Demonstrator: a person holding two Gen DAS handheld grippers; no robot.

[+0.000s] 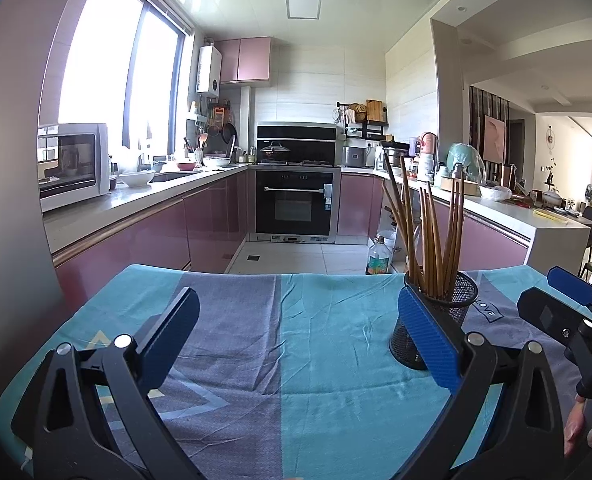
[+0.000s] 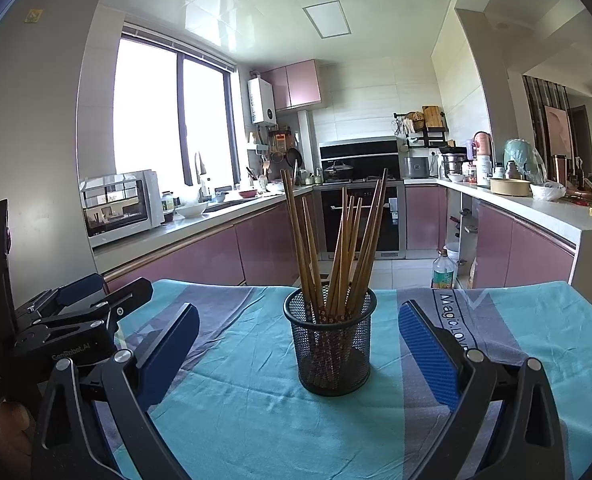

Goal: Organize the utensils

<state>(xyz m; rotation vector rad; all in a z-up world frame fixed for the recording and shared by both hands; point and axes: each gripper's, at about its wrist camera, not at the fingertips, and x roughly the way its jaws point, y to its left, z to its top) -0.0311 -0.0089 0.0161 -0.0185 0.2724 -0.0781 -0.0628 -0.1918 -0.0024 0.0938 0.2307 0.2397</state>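
Hovering low over the cloth (image 2: 256, 420), both grippers hold jaws apart, right gripper (image 2: 299, 344) facing the chopstick basket (image 2: 329, 344), left gripper (image 1: 299, 344) beside it.

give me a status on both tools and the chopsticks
Left tool open, empty. Right tool open, empty, lined up on the mesh cup. Chopsticks all upright in the cup on the blue cloth. Nothing in the way.

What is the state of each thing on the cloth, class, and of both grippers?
Chopsticks: standing bunched in the holder, leaning outward.
Holder: upright on the cloth.
Left gripper: open, empty.
Right gripper: open, fingers either side of the holder, not touching.
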